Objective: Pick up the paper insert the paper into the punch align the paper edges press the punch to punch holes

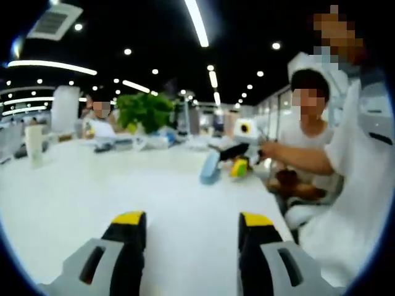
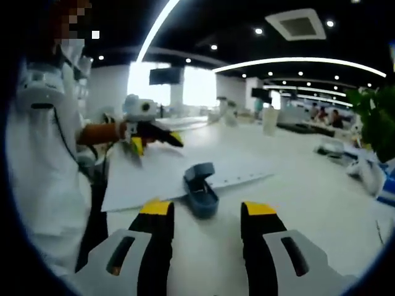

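Right gripper view, right gripper (image 2: 203,213) jaws wide apart, empty, before blue punch (image 2: 199,189) on paper (image 2: 157,176), left gripper (image 1: 191,221) likewise

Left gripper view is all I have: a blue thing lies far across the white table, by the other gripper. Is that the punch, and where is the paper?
Observer: Most likely. In the right gripper view the punch sits at the near edge of the paper, which lies flat on the table.
Operator: Is the right gripper holding anything?
Observer: No. The right gripper has its jaws apart with nothing between them, just short of the punch.
Operator: Any holes in the sheet?
Observer: A row of small dots, probably holes, runs along that paper edge to the right of the punch.
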`<move>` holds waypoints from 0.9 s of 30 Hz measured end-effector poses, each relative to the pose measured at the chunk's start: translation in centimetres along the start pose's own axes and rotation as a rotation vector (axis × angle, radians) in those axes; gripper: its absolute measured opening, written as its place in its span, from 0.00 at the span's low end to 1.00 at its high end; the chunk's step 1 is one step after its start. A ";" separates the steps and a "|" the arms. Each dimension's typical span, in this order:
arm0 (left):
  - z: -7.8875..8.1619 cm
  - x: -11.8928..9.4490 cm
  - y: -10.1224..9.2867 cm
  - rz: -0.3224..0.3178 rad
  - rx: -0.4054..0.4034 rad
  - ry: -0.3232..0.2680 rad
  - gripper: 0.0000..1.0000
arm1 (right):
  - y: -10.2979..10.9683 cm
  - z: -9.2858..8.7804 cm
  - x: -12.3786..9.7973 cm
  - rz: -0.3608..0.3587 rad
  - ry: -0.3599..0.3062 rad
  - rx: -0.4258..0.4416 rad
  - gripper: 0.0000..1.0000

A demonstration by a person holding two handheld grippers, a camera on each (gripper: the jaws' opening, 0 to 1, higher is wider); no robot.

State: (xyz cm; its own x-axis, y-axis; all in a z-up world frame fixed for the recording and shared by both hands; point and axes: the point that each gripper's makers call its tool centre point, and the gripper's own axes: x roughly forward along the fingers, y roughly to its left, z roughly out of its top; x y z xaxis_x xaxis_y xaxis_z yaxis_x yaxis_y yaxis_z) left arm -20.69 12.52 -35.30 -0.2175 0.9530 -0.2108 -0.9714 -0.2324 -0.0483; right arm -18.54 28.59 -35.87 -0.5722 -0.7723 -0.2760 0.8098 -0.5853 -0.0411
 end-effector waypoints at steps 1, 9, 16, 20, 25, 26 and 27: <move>-0.1 0.1 -0.1 -0.003 0.002 0.007 0.60 | -0.1 0.0 0.0 0.002 0.002 -0.001 0.46; -0.7 0.3 -0.4 -0.004 0.021 0.037 0.60 | 0.0 0.0 0.2 0.034 0.007 -0.004 0.46; -1.1 0.4 -0.5 -0.001 0.039 0.056 0.60 | -0.1 0.0 0.2 0.045 0.009 -0.001 0.46; -1.3 0.5 -0.5 0.000 0.046 0.067 0.60 | -0.2 -0.1 0.2 0.044 0.008 -0.002 0.46; -1.8 0.6 -0.4 0.006 0.069 0.085 0.60 | -0.3 -0.1 0.1 0.044 0.002 0.001 0.46; -1.7 0.6 -0.4 0.007 0.068 0.085 0.60 | -0.3 -0.1 0.1 0.044 0.001 0.004 0.46; -1.8 0.6 -0.3 0.007 0.066 0.085 0.60 | -0.3 -0.1 0.1 0.044 0.000 0.004 0.46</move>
State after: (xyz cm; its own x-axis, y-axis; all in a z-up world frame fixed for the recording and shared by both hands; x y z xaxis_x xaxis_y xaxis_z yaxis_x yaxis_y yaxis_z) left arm -20.33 12.84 -37.13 -0.2182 0.9307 -0.2934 -0.9746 -0.2232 0.0169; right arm -18.86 28.70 -36.02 -0.5358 -0.7976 -0.2772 0.8338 -0.5515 -0.0246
